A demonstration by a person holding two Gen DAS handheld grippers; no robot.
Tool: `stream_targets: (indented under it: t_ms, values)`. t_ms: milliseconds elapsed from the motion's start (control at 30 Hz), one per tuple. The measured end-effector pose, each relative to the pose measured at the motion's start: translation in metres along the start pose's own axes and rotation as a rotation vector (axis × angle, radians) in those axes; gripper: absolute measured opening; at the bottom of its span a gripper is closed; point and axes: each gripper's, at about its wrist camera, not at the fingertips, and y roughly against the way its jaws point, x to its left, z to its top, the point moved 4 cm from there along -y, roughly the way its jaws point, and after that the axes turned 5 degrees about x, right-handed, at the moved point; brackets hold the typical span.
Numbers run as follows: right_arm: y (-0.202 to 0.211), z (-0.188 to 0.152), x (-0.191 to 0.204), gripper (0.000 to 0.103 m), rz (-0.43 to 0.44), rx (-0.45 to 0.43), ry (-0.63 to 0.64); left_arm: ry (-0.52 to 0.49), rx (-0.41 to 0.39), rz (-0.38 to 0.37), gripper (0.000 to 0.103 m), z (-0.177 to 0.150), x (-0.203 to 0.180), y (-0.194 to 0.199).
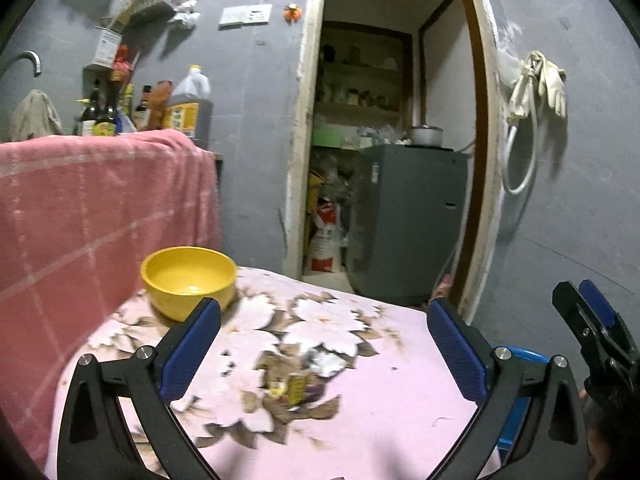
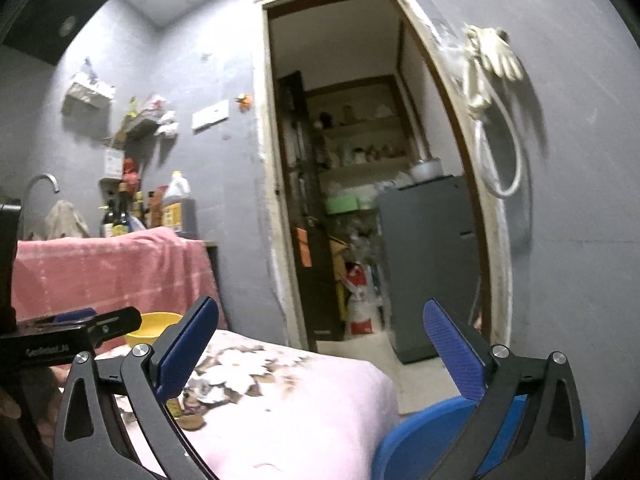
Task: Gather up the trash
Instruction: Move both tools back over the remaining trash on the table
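Note:
A crumpled silver wrapper and a small yellow wrapper lie on the pink flowered cloth of the low table. My left gripper is open, its blue pads on either side of the trash and above it. My right gripper is open and empty, held over the table's right edge, and shows at the right of the left wrist view. A bit of the yellow wrapper peeks out behind the right gripper's left finger.
A yellow bowl stands at the table's far left corner. A pink-covered counter with bottles rises on the left. A blue bin sits low at the right of the table. A doorway with a grey cabinet lies ahead.

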Motion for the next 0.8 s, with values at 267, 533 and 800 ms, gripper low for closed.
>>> stream_targets:
  t_ms: [267, 533, 800]
  values:
    - [-0.007, -0.005, 0.041, 0.103, 0.059, -0.011, 0.08, 0.017, 0.0, 0.058, 0.101, -0.006, 0.039, 0.012]
    - [-0.023, -0.015, 0.061, 0.103, 0.07, 0.04, 0.1, 0.019, 0.081, 0.085, 0.101, -0.018, 0.079, 0.002]
    - [-0.055, -0.034, 0.078, 0.103, 0.072, 0.194, 0.138, 0.038, 0.196, 0.068, 0.101, -0.038, 0.106, -0.019]
